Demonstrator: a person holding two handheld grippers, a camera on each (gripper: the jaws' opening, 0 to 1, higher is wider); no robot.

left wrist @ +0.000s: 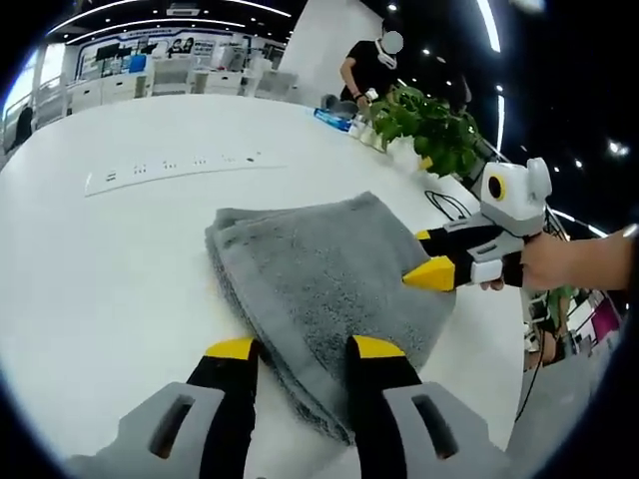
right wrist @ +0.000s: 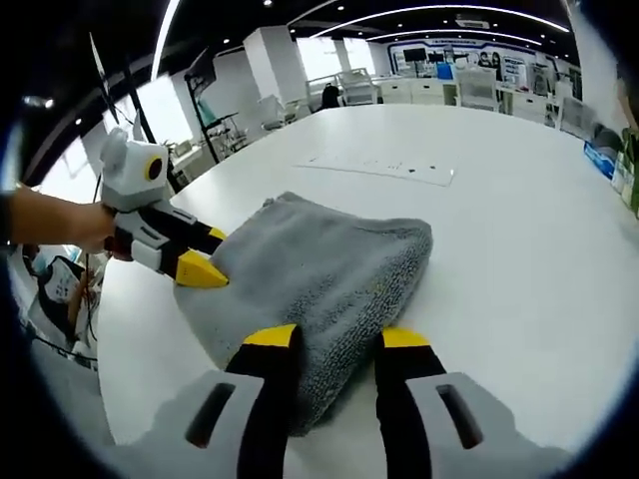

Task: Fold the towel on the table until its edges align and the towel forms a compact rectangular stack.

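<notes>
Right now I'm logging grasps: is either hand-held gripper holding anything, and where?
Each hand-held gripper, left and right, has open jaws straddling an edge of the folded grey towel; neither is clamped on it.

I see a plain grey towel on a white table. My left gripper and right gripper have black jaws tipped yellow on grey bodies. At the far right a plant is green.
</notes>
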